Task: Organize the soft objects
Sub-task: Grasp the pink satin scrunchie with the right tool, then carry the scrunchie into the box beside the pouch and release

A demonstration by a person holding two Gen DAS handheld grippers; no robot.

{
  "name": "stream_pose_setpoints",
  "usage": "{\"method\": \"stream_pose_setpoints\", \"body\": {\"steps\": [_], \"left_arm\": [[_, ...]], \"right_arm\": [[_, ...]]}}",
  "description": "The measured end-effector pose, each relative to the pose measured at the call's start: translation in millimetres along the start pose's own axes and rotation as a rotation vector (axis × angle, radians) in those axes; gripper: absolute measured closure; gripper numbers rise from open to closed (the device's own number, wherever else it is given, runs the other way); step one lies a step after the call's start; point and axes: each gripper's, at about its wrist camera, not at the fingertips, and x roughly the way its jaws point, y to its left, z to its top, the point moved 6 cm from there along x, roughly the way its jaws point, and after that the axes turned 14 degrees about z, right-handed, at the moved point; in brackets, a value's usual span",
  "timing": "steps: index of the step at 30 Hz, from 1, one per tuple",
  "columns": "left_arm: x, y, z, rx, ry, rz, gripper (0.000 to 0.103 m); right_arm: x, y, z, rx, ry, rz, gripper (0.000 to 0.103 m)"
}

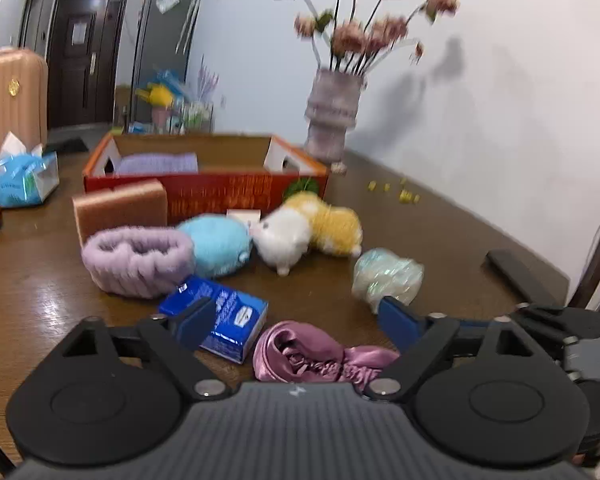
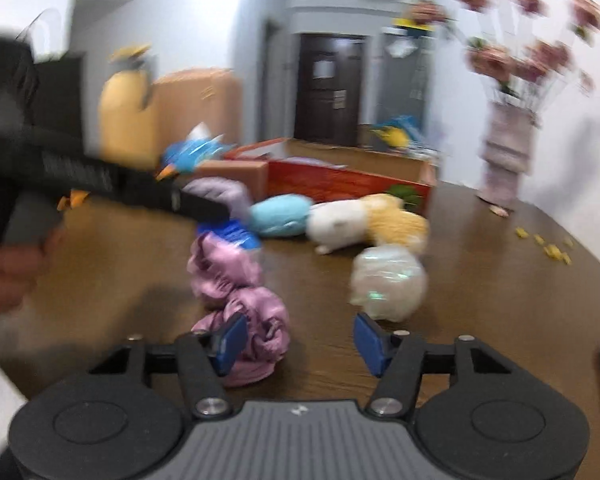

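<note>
**Soft items spread on a wooden table before a red cardboard box; both grippers open and empty**

Left wrist view. The left gripper (image 1: pixel 298 320) hovers low over the brown wooden table (image 1: pixel 440 236), jaws spread with nothing pressed between the blue pads. A crumpled pink satin cloth (image 1: pixel 300 354) lies just ahead of the gripper body, between the two fingers and below the pad tips. The left finger overlaps a blue tissue packet (image 1: pixel 224 320); the right pad tip stands just in front of a plastic-wrapped pale bundle (image 1: pixel 388 276). Farther back, in a row: a lilac fluffy headband (image 1: pixel 136 260), a light-blue plush (image 1: pixel 218 244) touching it, and a white-and-yellow plush animal (image 1: pixel 308 228) beside the blue one. Behind them stands a pink sponge block (image 1: pixel 120 206) against the open red cardboard box (image 1: pixel 220 192), which holds a folded lilac towel (image 1: pixel 158 163). A vase of pink flowers (image 1: pixel 332 116) stands at the wall; a blue tissue pack (image 1: pixel 18 180) lies far left.

Right wrist view (blurred). The right gripper (image 2: pixel 300 340) is likewise open and grips nothing; its left pad sits against the side of the pink satin cloth (image 2: pixel 240 292), its right pad just before the wrapped bundle (image 2: pixel 388 280). The other gripper, held by a hand (image 2: pixel 4 276), crosses the upper left.
</note>
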Motion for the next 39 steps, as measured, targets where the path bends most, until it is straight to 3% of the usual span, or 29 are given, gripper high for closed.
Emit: {"method": "stream_pose_setpoints", "body": {"steps": [3, 6, 9, 14, 17, 18, 19, 21, 23, 27, 31, 35, 39], "left_arm": [[12.9, -2.5, -9.3, -0.001, 0.054, -0.022, 0.040], [20.0, -2.5, -18.6, 0.016, 0.089, -0.015, 0.062], [15.9, 1.0, -23.3, 0.012, 0.085, -0.026, 0.068], [14.8, 4.0, -25.9, 0.000, 0.084, -0.035, 0.065], [15.2, 2.5, -22.3, 0.011, 0.070, -0.045, 0.046], [15.3, 2.6, -20.5, 0.011, 0.061, -0.048, 0.046], [16.1, 2.3, -19.3, 0.010, 0.063, -0.051, 0.048], [18.4, 2.9, -18.8, 0.003, 0.080, -0.054, 0.067], [17.1, 4.7, -21.7, -0.006, 0.084, -0.048, 0.077], [2.3, 11.4, -34.8, -0.083, 0.076, -0.035, 0.089], [-10.3, 19.3, -42.0, -0.135, 0.076, -0.029, 0.096], [-26.6, 30.9, -3.2, -0.169, -0.033, -0.073, 0.098], [-13.5, 56.8, 71.1, -0.191, -0.119, -0.073, 0.098]], "right_arm": [[-5.5, -10.2, -1.7, 0.171, -0.089, 0.042, 0.053], [0.3, -17.3, -6.1, 0.276, -0.105, 0.068, 0.063], [12.2, -14.6, -7.8, 0.280, -0.081, 0.087, 0.070], [22.2, -19.4, -11.3, 0.331, -0.078, 0.084, 0.076], [23.8, -14.9, -14.3, 0.310, -0.047, 0.113, 0.090], [23.3, -12.0, -16.0, 0.293, -0.033, 0.125, 0.090], [23.3, -7.3, -16.8, 0.262, -0.017, 0.142, 0.091], [22.4, 1.5, -16.5, 0.209, 0.003, 0.187, 0.092], [21.7, 3.1, -16.4, 0.189, 0.004, 0.191, 0.091], [24.1, -6.6, -20.8, 0.246, 0.002, 0.172, 0.090], [25.7, -7.7, -15.2, 0.246, 0.001, 0.190, 0.097], [20.7, -7.3, 27.5, 0.171, -0.060, 0.222, 0.098], [37.5, -17.3, 104.3, 0.020, -0.107, 0.215, 0.098]]}}
